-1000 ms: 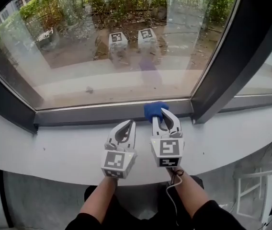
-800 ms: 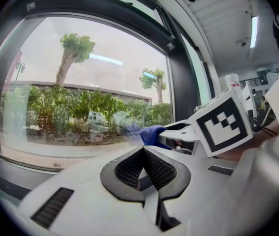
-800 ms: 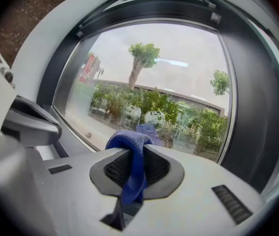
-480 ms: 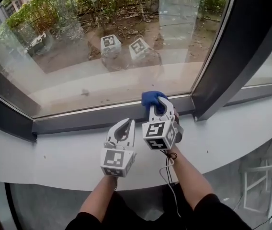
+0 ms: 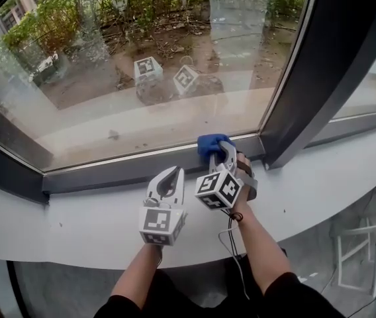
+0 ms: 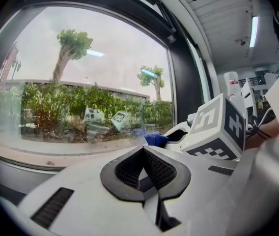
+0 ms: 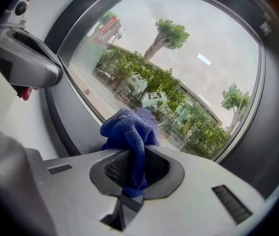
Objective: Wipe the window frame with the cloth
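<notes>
A blue cloth point(image 5: 209, 144) is bunched against the dark lower rail of the window frame point(image 5: 108, 175), close to the corner where the thick upright post point(image 5: 320, 65) meets it. My right gripper point(image 5: 225, 152) is shut on the cloth and rolled to one side, its marker cube turned leftward. In the right gripper view the blue cloth point(image 7: 129, 132) hangs down between the closed jaws, right against the glass and rail point(image 7: 66, 117). My left gripper point(image 5: 172, 175) rests shut and holding nothing on the white sill point(image 5: 75, 211), just left of the right one.
The glass above the rail reflects both marker cubes point(image 5: 168, 75). A white wire rack point(image 5: 367, 244) stands below the sill at the lower right. A cable point(image 5: 231, 237) trails from the right gripper along the forearm.
The right gripper has rolled, turning its cube to the left, while the cloth stays pressed at the rail near the corner. The left gripper has barely moved.
</notes>
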